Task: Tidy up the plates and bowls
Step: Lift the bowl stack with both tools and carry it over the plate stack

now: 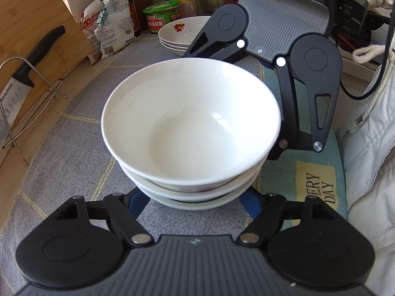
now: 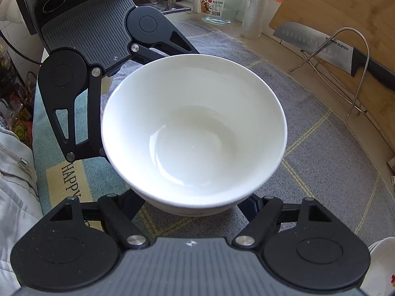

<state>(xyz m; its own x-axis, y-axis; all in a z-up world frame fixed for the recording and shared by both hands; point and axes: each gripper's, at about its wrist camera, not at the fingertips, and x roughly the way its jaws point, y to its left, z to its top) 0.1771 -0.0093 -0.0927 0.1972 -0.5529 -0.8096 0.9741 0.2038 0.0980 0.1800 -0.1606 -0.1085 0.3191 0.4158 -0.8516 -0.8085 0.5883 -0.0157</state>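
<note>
A stack of three white bowls (image 1: 191,128) stands on the grey mat; it also shows in the right wrist view (image 2: 195,133). My left gripper (image 1: 195,197) reaches under the near side of the stack, jaws spread wide on either side of the bottom bowl, fingertips hidden beneath it. My right gripper (image 2: 195,202) does the same from the opposite side, and shows across the stack in the left wrist view (image 1: 271,74). I cannot tell whether the fingers press the bowls. A stack of white plates (image 1: 180,34) with a red motif sits behind the bowls.
A wire rack (image 1: 29,93) holds a Supor knife (image 1: 22,79) against a wooden cutting board (image 1: 37,24) at the left. Jars, bottles and packets (image 1: 163,14) line the back. A glass jar (image 2: 221,2) stands far off. A white jacket (image 1: 370,148) is at the right.
</note>
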